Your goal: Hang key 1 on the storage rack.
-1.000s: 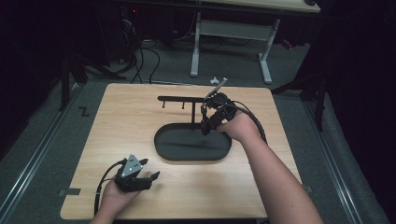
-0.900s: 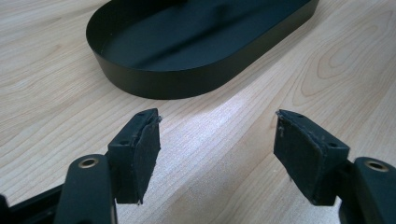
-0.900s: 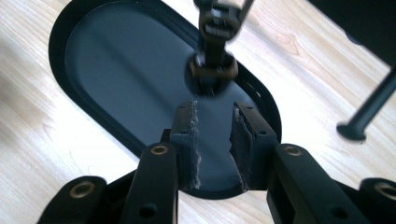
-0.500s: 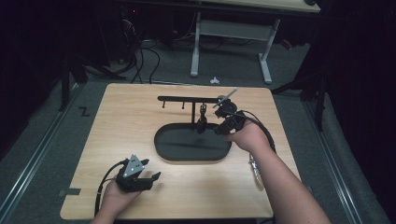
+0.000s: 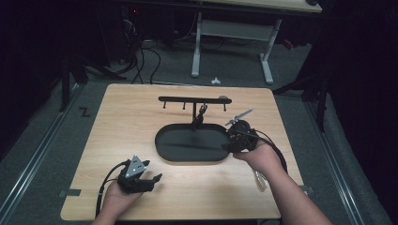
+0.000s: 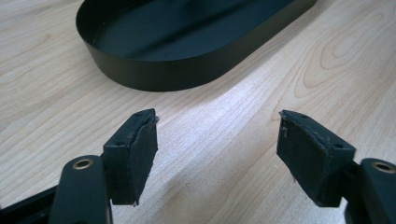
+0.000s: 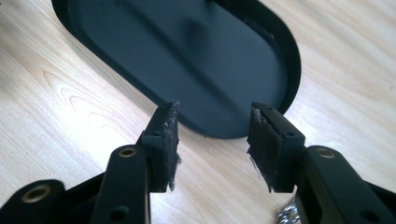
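Note:
A black oval tray [image 5: 187, 152] lies mid-table, with a black bar of small hooks [image 5: 195, 99] standing over its far rim on a dark post. My right gripper [image 5: 230, 142] hovers at the tray's right end, pointing left. In the right gripper view its jaws [image 7: 214, 116] have just been opening and stand apart with nothing between them, just over the tray's rim [image 7: 292, 70]. My left gripper [image 5: 154, 180] rests near the front left, open. In the left gripper view its empty jaws [image 6: 217, 126] face the tray's wall [image 6: 177, 70].
The wooden table [image 5: 126, 126] has bare room on both sides of the tray. A small shiny chain-like thing [image 5: 259, 181] hangs at the right wrist. A white desk frame [image 5: 232, 33] and cables stand on the floor beyond the far edge.
The right gripper has drawn away from the hook bar, coming nearer and down to the tray's right end, and its jaws have widened. The left gripper has stayed put.

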Available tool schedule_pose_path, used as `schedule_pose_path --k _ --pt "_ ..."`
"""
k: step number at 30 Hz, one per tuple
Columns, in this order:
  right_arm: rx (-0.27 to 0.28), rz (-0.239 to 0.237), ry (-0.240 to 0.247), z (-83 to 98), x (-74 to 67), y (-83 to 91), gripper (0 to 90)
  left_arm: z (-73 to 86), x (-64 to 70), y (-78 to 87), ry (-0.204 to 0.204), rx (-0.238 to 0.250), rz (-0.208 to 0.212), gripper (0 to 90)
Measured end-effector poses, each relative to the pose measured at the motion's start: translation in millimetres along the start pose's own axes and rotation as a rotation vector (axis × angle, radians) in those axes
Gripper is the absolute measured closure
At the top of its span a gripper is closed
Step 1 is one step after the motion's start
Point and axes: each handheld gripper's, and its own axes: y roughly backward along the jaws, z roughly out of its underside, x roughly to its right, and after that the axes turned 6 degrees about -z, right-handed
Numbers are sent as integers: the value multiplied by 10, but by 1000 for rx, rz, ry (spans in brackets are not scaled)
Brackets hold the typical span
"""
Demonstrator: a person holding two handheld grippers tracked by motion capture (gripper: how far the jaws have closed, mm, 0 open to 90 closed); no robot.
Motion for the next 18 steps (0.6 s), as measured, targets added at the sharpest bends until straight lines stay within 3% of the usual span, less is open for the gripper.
schedule_pose_path --k 7,12,15,18 --pt "56 39 -17 365 103 -104 526 -26 11 -17 -7 12 -2 281" --pt "102 31 -43 571 182 -159 536 -31 25 -18 -20 12 3 275" --pt "140 4 -85 673 226 -210 522 -42 17 -14 -19 15 -3 264" --pt "142 -31 -101 783 271 -312 499 -53 17 -2 -10 28 -4 263"
